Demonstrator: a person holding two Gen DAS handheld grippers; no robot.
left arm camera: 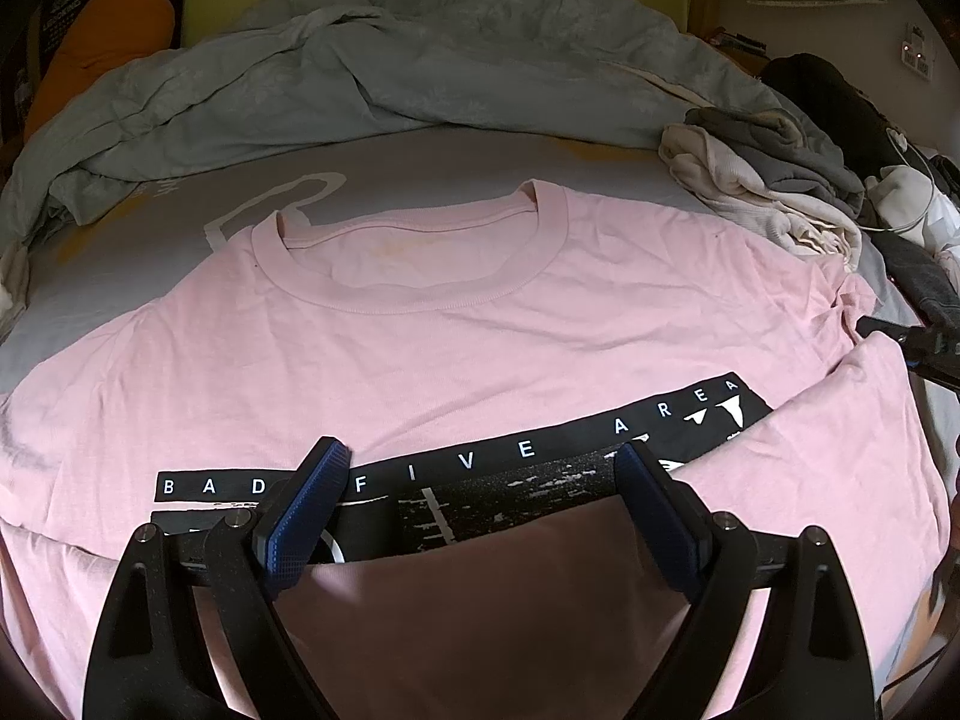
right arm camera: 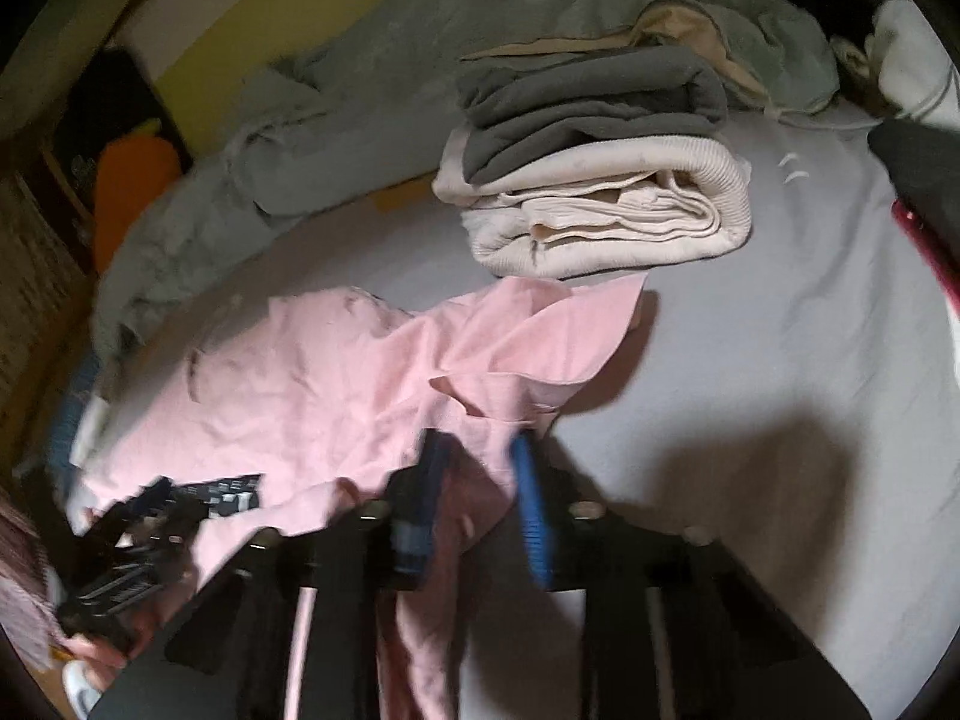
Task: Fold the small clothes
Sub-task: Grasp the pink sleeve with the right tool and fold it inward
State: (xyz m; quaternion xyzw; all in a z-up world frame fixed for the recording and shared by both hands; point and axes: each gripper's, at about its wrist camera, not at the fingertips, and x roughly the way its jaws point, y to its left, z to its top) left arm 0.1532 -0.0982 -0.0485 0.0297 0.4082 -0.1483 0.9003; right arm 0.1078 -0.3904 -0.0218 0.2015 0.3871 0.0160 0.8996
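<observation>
bed (left arm camera: 420, 150) | right tool (right arm camera: 480, 450) blurred, gripping pink t-shirt (left arm camera: 480, 312) sleeve

Pink T-shirt (left arm camera: 456, 324) spread face-up on the grey bed sheet (right arm camera: 750, 360).

Round ribbed collar toward the far side, black printed band with white letters "BAD FIVE AREA" across the chest. Mostly flat and smooth through the body; right sleeve crumpled and bunched. Lower part draped over the near edge of the bed. Just beside a folded stack of grey and cream clothes (right arm camera: 600, 192).
</observation>
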